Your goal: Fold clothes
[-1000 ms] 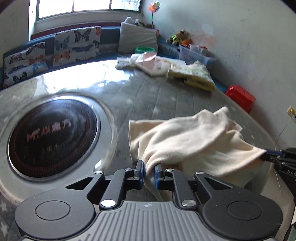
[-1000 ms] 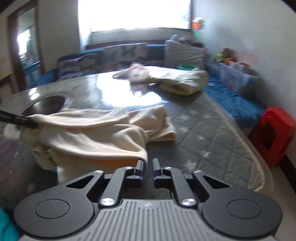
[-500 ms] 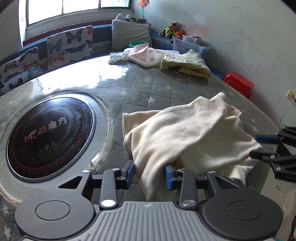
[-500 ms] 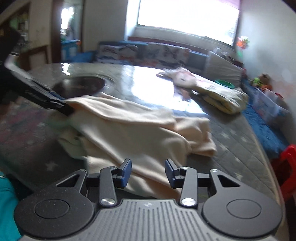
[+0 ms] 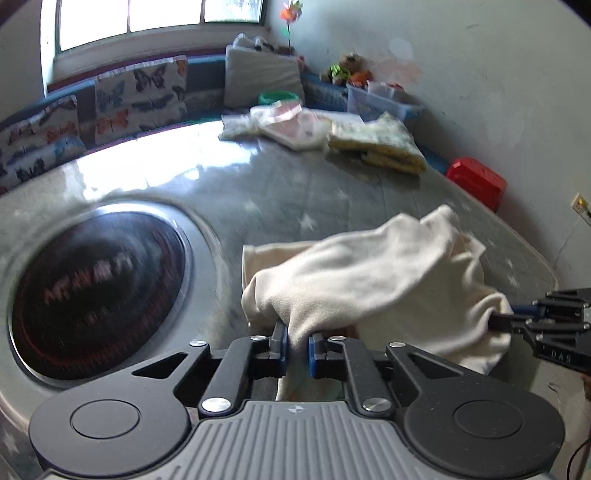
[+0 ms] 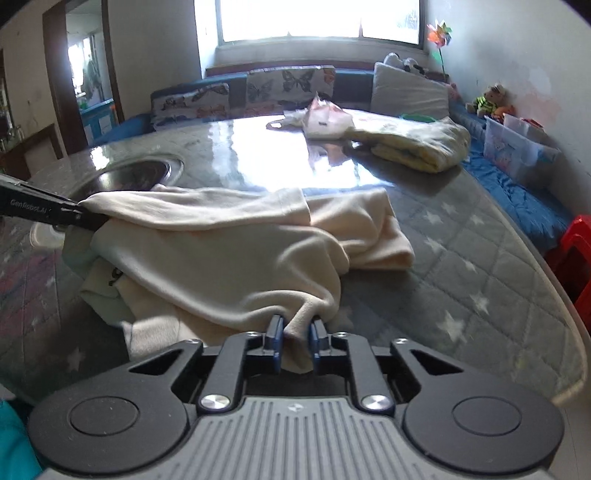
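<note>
Half a second after standing open, the left gripper (image 5: pixel 295 341) and right gripper (image 6: pixel 297 338) have both closed their fingers on the cream garment (image 5: pixel 380 273), bunched on the desk (image 5: pixel 295 192), so folding can proceed.

window (image 6: pixel 317 18) bright | butterfly cushions (image 5: pixel 140 92) | red stool (image 5: pixel 476 182)

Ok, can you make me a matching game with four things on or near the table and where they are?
Things:
1. cream garment
2. red stool
3. round black cooktop
4. yellow folded blanket

Places:
A. set into the table
B. far side of the table
C. beside the table, by the wall
D. pinched in both grippers' fingers

Pairs: 1-D, 2-C, 3-A, 4-B
</note>
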{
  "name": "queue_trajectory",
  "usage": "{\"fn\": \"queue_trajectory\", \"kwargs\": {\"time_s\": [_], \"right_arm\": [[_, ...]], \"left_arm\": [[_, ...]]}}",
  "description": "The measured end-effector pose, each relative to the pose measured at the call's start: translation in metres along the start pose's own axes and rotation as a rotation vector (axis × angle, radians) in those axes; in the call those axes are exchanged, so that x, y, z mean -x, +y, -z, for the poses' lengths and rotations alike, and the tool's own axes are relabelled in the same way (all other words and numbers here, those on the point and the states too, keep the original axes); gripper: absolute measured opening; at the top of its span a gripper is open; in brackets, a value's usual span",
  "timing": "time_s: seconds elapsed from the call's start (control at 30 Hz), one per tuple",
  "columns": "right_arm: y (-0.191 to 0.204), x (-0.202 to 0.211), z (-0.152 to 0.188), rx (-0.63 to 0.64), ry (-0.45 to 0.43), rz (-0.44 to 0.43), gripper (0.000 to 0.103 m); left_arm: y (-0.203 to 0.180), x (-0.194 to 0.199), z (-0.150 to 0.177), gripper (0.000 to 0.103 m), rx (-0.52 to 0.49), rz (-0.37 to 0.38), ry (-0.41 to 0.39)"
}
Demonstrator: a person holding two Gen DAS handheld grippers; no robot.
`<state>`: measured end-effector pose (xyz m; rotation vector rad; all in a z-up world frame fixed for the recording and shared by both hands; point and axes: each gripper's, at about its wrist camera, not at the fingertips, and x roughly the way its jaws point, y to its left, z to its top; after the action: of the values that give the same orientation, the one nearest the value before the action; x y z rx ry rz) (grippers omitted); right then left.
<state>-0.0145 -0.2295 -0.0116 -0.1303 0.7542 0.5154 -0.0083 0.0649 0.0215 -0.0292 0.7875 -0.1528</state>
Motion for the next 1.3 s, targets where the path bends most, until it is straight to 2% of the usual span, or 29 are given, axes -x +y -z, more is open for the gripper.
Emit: {"fn": "queue_trajectory", "kwargs": {"time_s": [0.13,0.27,0.37,0.47,0.57,0.67,0.77,0.83,0.9,0.93,0.97,1.07,1.1,1.2,1.3], "right_arm": [[0.013,-0.016,-0.020,-0.005,-0.052,-0.056,0.010],[0.041,-0.032,-0.055,0.036,-0.131,-0.133,0.009],[0.064,-0.034,-0.083,0.065,-0.203,-0.222,0.009],[0.081,-0.025,-0.102,0.111,-0.254,-0.291,0.009],[0.089,-0.014,-0.107,0.156,-0.256,-0.346,0.009],[0.088,-0.001,-0.099,0.188,-0.200,-0.434,0.009],[0.085,0.006,-0.086,0.234,-0.123,-0.491,0.009],[0.083,0.008,-0.075,0.285,-0.045,-0.527,0.011],[0.083,0.011,-0.068,0.326,-0.004,-0.532,0.019],[0.081,0.014,-0.067,0.337,0.002,-0.529,0.022],[0.079,0.017,-0.068,0.344,0.003,-0.523,0.027],[0.075,0.020,-0.078,0.345,-0.018,-0.490,0.040],[0.074,0.015,-0.083,0.333,-0.030,-0.474,0.041],[0.073,-0.003,-0.097,0.291,-0.056,-0.434,0.051],[0.074,-0.038,-0.111,0.240,-0.040,-0.406,0.051]], "left_arm": [[0.020,0.013,-0.031,0.010,0.012,-0.066,-0.091],[0.046,0.048,-0.057,0.010,0.030,-0.152,-0.218],[0.071,0.082,-0.061,0.010,0.085,-0.164,-0.251],[0.095,0.116,-0.047,0.010,0.153,-0.132,-0.233],[0.108,0.144,-0.018,0.010,0.183,-0.098,-0.188],[0.108,0.158,0.015,0.011,0.188,-0.060,-0.102],[0.103,0.161,0.046,0.013,0.194,0.022,-0.021],[0.098,0.159,0.061,0.019,0.169,0.069,0.013],[0.095,0.157,0.068,0.027,0.144,0.086,0.028],[0.098,0.158,0.070,0.035,0.147,0.088,0.020],[0.101,0.160,0.071,0.042,0.153,0.090,0.007],[0.119,0.162,0.069,0.047,0.199,0.047,-0.043],[0.126,0.157,0.067,0.048,0.219,0.016,-0.052],[0.149,0.130,0.063,0.049,0.298,-0.070,-0.030],[0.169,0.099,0.061,0.052,0.359,-0.106,0.012]]}}
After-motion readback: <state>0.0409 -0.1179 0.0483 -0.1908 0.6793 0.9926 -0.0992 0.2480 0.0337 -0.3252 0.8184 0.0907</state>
